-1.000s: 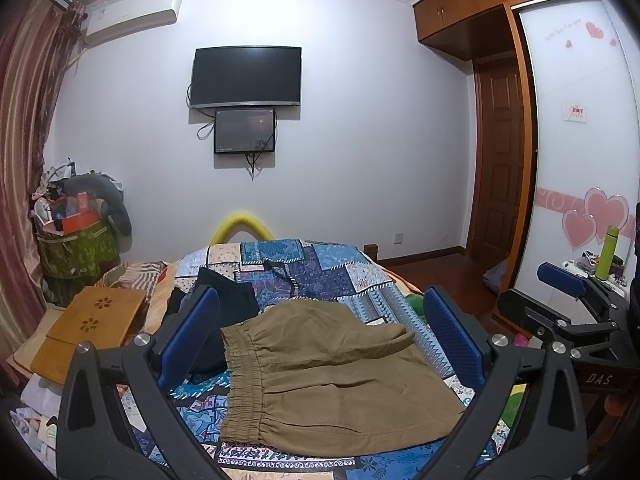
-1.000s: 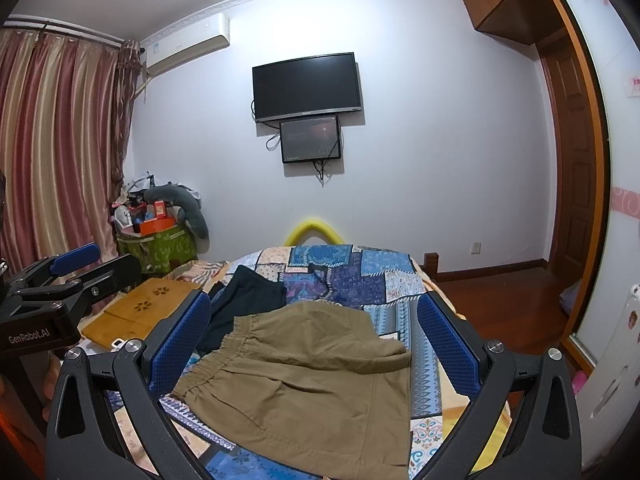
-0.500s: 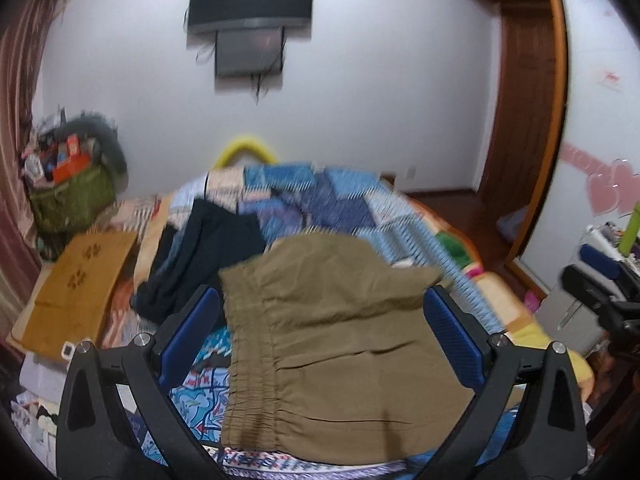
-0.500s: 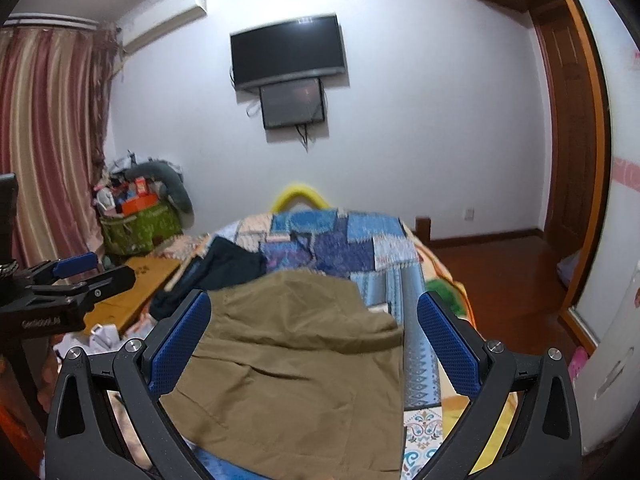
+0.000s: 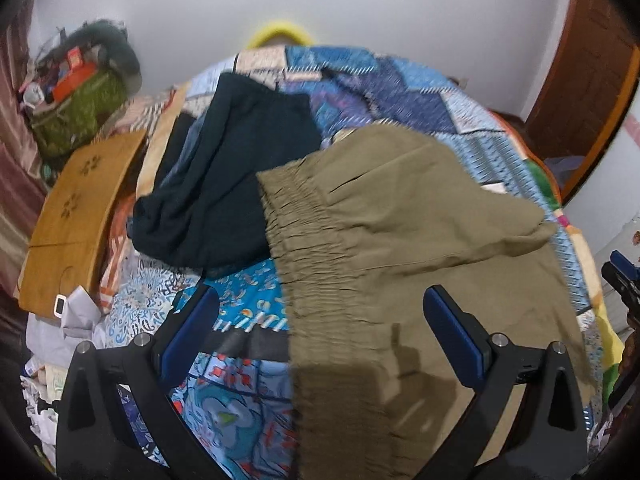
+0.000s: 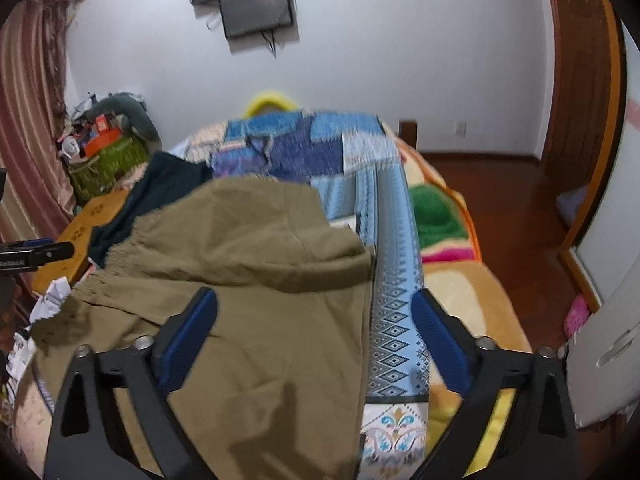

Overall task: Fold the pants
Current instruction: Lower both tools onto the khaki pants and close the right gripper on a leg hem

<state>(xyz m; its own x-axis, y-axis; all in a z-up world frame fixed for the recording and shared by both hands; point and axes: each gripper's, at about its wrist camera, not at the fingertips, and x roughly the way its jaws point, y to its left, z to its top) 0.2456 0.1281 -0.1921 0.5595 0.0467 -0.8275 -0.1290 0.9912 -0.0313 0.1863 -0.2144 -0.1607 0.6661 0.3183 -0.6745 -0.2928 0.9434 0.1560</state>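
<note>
Pants lie on the quilt; right gripper jaws closing, empty.

Both my views are smeared with motion blur, dim indoor light from overhead, heavy fisheye bending with black corners, and my gripper shadows fall dark on the pants.

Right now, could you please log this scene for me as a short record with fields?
surface: patchwork quilt on a bed
target garment: olive pants, spread flat, elastic waistband toward the left gripper's side
other garment: dark pants, beside the waistband, partly under it
left gripper: open, over the waistband edge, holding nothing
right gripper: jaws closing, above the pants' far side edge, not yet gripping
fold: not started
</note>
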